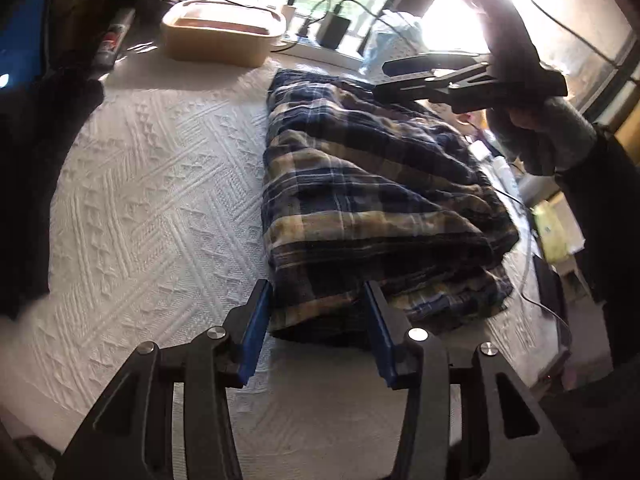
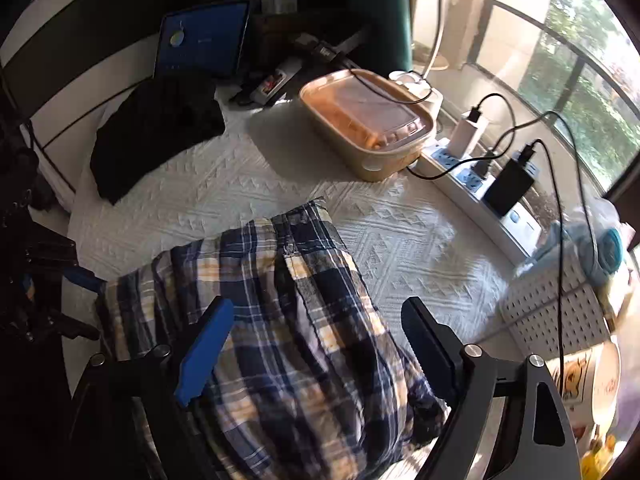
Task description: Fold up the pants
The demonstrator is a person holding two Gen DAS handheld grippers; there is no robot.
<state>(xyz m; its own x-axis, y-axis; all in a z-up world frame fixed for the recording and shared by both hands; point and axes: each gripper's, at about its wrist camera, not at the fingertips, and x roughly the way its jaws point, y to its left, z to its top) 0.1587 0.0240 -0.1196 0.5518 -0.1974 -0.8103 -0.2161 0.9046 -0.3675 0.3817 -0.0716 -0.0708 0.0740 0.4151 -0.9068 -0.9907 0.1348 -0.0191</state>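
Blue-padded fingers of the left gripper (image 1: 318, 300) are seen spread apart at the near edge of the folded plaid pants (image 1: 372, 200), which lie on the white bedspread (image 1: 152, 184); the right gripper (image 1: 404, 76) is raised at 2 o'clock. From the right wrist, the right gripper (image 2: 316, 320) is held open above the pants (image 2: 288, 320), with a lidded container (image 2: 368, 120) at 12 o'clock.

Plaid pants (image 2: 280, 340) cut off by bottom edge.

Your work surface is a white textured bedspread (image 2: 400, 240). Lying directly on it you have the folded plaid pants (image 1: 360, 200), a dark folded garment (image 2: 156, 132), a lidded tan container (image 2: 372, 120) and a white power strip (image 2: 480, 192).
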